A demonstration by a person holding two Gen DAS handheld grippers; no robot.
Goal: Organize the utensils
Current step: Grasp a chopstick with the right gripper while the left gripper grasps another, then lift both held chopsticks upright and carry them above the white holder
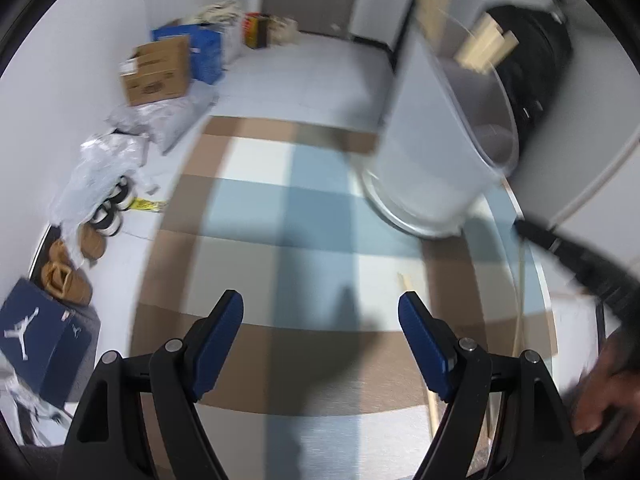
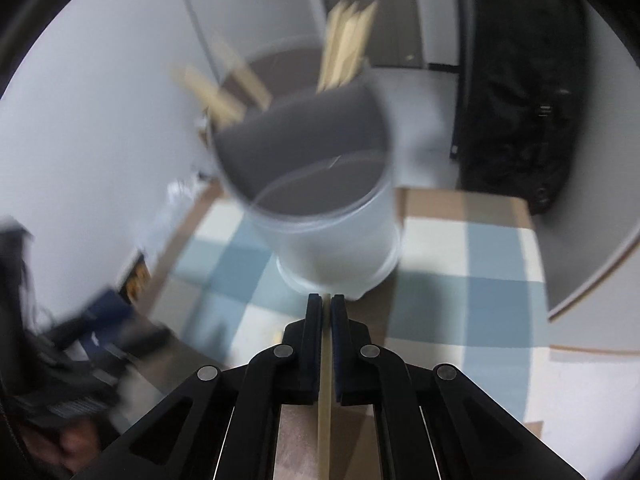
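A translucent white plastic cup (image 2: 332, 216) stands on the checked tablecloth (image 2: 460, 264) and holds several wooden sticks (image 2: 344, 52) that poke out of its top. My right gripper (image 2: 326, 300) is shut on one thin wooden stick (image 2: 324, 400), just in front of the cup's base. In the left wrist view the cup (image 1: 436, 148) is at the upper right with wooden sticks (image 1: 484, 46) in it. My left gripper (image 1: 320, 304) is open and empty above the cloth. A loose wooden stick (image 1: 432, 404) lies by its right finger.
A black bag (image 2: 520, 92) stands behind the table at the right. Cardboard boxes (image 1: 156, 70), plastic bags and shoes (image 1: 108, 216) lie on the floor at the left. A blue shoe box (image 1: 44, 340) sits at the lower left. The other arm (image 1: 580, 256) is at the right.
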